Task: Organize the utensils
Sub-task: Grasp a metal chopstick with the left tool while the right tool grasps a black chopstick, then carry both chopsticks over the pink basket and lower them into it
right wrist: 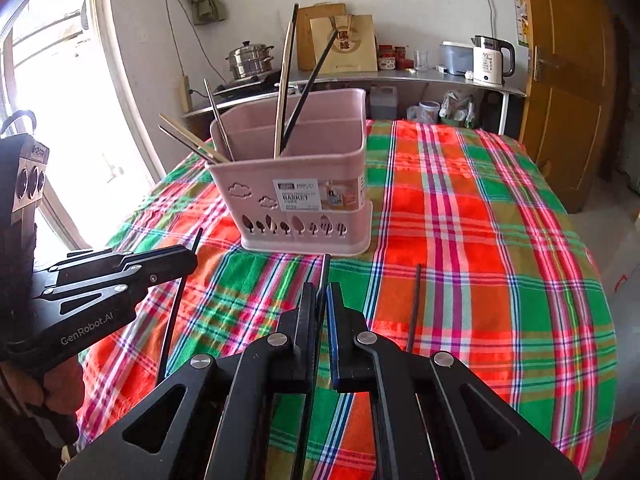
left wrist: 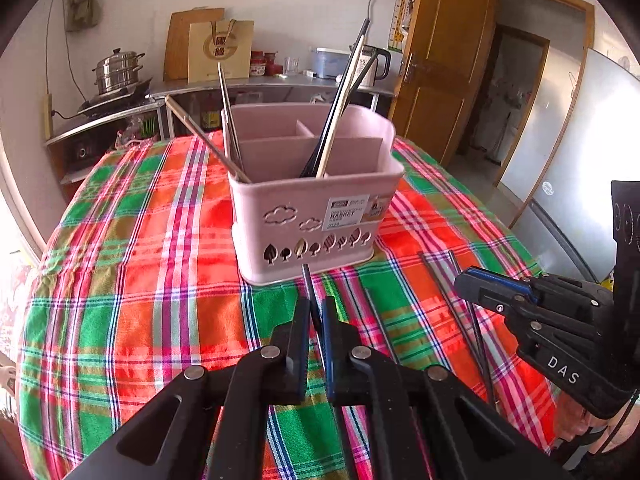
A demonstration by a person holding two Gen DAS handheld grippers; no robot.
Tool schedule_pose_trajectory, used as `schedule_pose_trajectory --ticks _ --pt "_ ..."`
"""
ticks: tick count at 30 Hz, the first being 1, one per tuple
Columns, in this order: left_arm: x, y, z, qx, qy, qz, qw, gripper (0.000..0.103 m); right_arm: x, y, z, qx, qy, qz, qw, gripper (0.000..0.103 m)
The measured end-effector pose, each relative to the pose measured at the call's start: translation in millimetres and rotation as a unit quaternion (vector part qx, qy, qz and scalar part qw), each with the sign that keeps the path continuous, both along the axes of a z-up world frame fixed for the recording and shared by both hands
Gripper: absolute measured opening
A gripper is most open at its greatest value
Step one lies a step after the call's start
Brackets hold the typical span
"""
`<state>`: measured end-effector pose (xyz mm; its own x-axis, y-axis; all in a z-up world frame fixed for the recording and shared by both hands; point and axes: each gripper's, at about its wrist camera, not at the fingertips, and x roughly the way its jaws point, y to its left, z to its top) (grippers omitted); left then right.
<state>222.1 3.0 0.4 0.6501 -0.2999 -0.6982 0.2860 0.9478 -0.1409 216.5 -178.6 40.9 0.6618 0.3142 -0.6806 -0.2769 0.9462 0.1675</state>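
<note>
A pink divided utensil basket (left wrist: pixel 316 208) stands on the plaid tablecloth (left wrist: pixel 152 280) and holds several chopsticks. It also shows in the right wrist view (right wrist: pixel 296 184). My left gripper (left wrist: pixel 316 312) is shut on a dark chopstick (left wrist: pixel 307 280), just in front of the basket. My right gripper (right wrist: pixel 320 300) is shut on a dark chopstick (right wrist: pixel 325 272), also in front of the basket. Each gripper shows in the other's view: the right gripper (left wrist: pixel 472 280) and the left gripper (right wrist: pixel 188 256). Loose dark chopsticks (left wrist: pixel 452 300) lie on the cloth; one chopstick (right wrist: pixel 414 308) lies right of my right gripper.
A metal counter (right wrist: pixel 400 76) behind the table carries a steamer pot (right wrist: pixel 250 60), a paper bag (right wrist: pixel 344 44), jars and a white kettle (right wrist: pixel 490 60). A wooden door (right wrist: pixel 568 80) stands at the right. The table edge drops off at the right and left.
</note>
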Motion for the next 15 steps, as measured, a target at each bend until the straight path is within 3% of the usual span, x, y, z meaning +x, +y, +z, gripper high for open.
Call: schedule_pose_trajectory --ticks 15 --pt "-16 -3 77 -0.002 -0.08 -0.011 0.9968 0.004 -19 -15 67 0.007 -0.092 -0.001 0.996 0.005"
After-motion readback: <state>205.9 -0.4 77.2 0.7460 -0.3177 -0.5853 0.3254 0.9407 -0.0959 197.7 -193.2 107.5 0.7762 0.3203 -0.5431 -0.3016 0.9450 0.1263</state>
